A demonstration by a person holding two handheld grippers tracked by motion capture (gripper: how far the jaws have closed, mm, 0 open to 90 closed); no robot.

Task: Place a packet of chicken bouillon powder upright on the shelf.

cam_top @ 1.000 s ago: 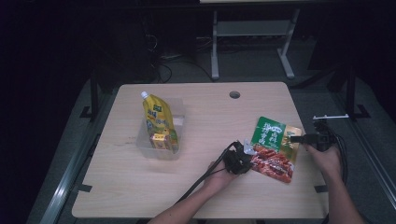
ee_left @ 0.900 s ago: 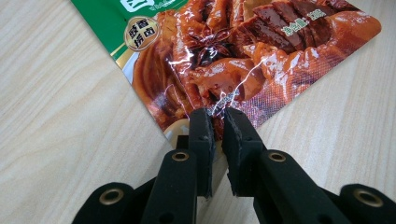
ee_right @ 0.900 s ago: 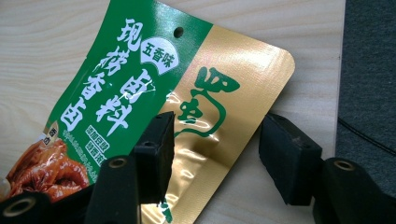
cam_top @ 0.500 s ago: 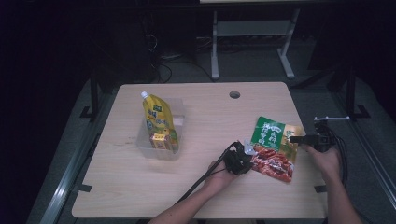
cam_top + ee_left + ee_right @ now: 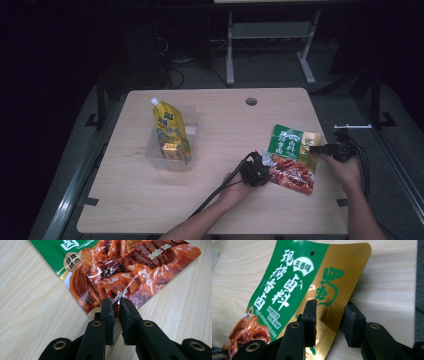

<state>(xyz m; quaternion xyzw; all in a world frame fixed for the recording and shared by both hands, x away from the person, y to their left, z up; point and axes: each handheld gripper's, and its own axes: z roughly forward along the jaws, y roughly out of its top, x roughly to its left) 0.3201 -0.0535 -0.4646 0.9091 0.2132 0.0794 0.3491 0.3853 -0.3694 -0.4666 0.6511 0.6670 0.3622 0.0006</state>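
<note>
A snack pouch (image 5: 292, 157), green and gold at the top and red with pictured meat below, lies at the table's right. My left gripper (image 5: 265, 167) is shut on its lower red corner; in the left gripper view the jaws (image 5: 116, 301) pinch the foil of the pouch (image 5: 130, 272). My right gripper (image 5: 311, 148) reaches in from the right at the gold edge. In the right gripper view its jaws (image 5: 329, 306) have just been closing. They straddle the curled gold edge of the pouch (image 5: 294, 290), and a gap still shows between them.
At the table's left, a yellow spouted pouch (image 5: 170, 130) and a small yellow box (image 5: 170, 149) stand in a clear plastic container (image 5: 187, 127). A cable hole (image 5: 251, 101) lies near the far edge. A grey metal frame (image 5: 270, 35) stands on the floor beyond the table.
Both hands and the pouch keep their places. The right gripper's jaws look a little narrower around the pouch's gold edge.
</note>
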